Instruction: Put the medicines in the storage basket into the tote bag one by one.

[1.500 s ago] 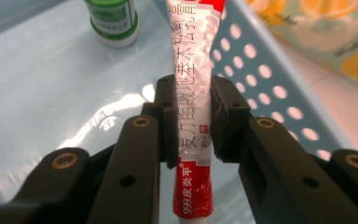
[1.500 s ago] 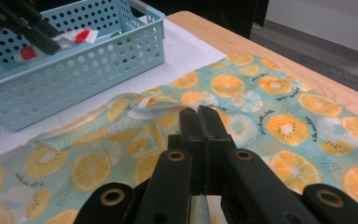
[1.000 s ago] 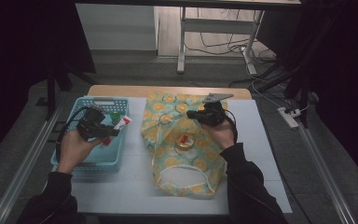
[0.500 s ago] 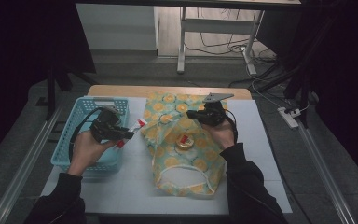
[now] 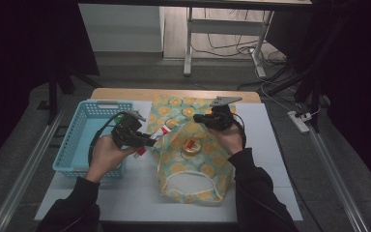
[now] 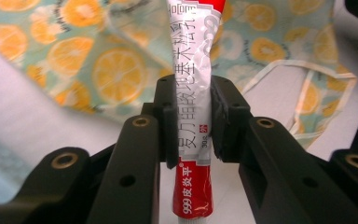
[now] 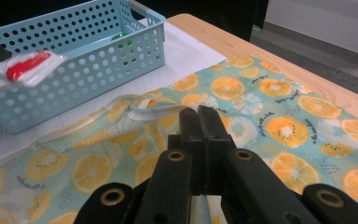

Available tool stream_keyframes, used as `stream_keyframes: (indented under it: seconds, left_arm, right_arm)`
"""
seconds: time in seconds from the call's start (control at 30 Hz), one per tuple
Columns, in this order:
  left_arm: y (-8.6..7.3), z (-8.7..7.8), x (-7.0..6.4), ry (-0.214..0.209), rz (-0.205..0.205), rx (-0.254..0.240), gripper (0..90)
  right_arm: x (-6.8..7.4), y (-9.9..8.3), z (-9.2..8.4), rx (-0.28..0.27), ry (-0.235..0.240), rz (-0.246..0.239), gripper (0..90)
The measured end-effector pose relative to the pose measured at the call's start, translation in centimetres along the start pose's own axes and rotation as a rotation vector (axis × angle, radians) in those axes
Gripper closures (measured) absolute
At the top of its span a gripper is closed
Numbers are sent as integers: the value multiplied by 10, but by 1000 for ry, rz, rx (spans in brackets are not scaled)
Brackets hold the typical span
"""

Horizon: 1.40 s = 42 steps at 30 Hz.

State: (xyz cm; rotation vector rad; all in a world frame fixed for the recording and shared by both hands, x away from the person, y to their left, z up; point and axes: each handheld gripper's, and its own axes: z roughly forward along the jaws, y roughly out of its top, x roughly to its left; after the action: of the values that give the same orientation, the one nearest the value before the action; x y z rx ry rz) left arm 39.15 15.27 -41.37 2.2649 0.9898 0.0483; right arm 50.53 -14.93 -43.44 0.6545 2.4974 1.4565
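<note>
Gripping tube, left gripper level

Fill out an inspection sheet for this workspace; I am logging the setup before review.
Surface: white table mat over a wooden top.
Job's things: orange-print cloth bag lying flat; small round tin on it; light blue perforated basket at left.
Clutter: nothing seen.
Grippers: left gripper shut on a red and white ointment tube; right gripper pinching the bag's edge.
Cables: floor cables beyond the table.
Surroundings: white metal stand, power strip.
</note>
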Motion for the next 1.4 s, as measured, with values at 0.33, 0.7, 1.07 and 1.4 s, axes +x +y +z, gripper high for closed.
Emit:
stream_keyframes:
  seconds: [0.33, 0.7, 1.07, 1.4]
  left_arm:
    - [23, 28, -21, -46, 47, 19, 742]
    - [44, 65, -39, -74, 78, 40, 742]
    - [48, 104, -38, -4, 92, 94, 742]
    - [46, 117, -17, 67, 55, 120, 742]
  right_arm:
    - [1, 0, 1, 0, 3, -2, 900]
    - [1, 1, 0, -2, 3, -2, 900]
    - [5, 2, 1, -4, 8, -10, 900]
    - [7, 4, 1, -9, 7, -13, 900]
